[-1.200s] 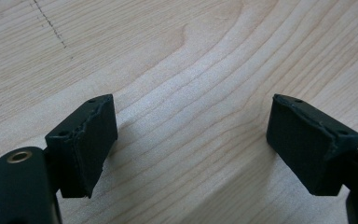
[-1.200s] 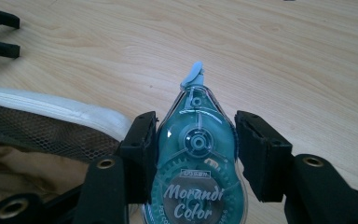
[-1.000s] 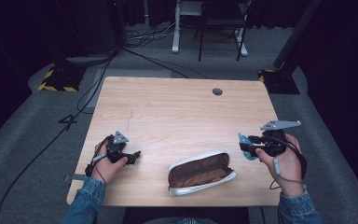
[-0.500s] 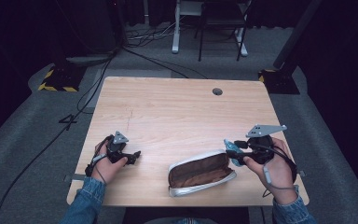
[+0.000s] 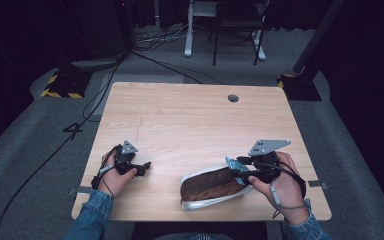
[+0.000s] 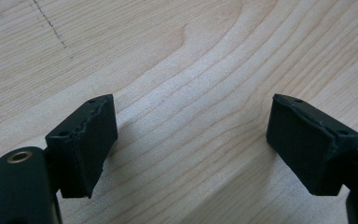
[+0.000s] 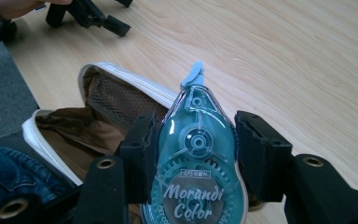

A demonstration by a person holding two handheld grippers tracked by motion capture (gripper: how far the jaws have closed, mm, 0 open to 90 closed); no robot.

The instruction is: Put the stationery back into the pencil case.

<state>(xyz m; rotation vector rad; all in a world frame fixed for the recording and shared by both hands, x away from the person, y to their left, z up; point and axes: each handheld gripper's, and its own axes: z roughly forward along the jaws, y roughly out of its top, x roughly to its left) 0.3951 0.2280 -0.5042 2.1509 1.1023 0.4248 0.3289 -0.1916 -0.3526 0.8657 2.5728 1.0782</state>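
Note:
A teal see-through correction tape dispenser [image 7: 196, 158] marked "Morandi Color" sits between the jaws of my right gripper [image 7: 193, 154], which is shut on it. In the high view that gripper [image 5: 240, 169] holds the dispenser [image 5: 234, 165] over the right end of an open pencil pouch [image 5: 215, 187], white outside and brown inside. The pouch's open mouth [image 7: 107, 116] lies just below and to the left of the dispenser. My left gripper [image 5: 142, 167] rests near the table's front left, and its jaws [image 6: 191, 144] stand open over bare wood.
The wooden table [image 5: 180, 120] has a round cable hole [image 5: 233, 98] near its far edge. Cables, a desk frame and a chair stand on the grey floor beyond. Hazard-striped bases sit off both far corners.
My right gripper has carried the dispenser leftward, from off the pouch's right end to above it. The left gripper has stayed where it was.

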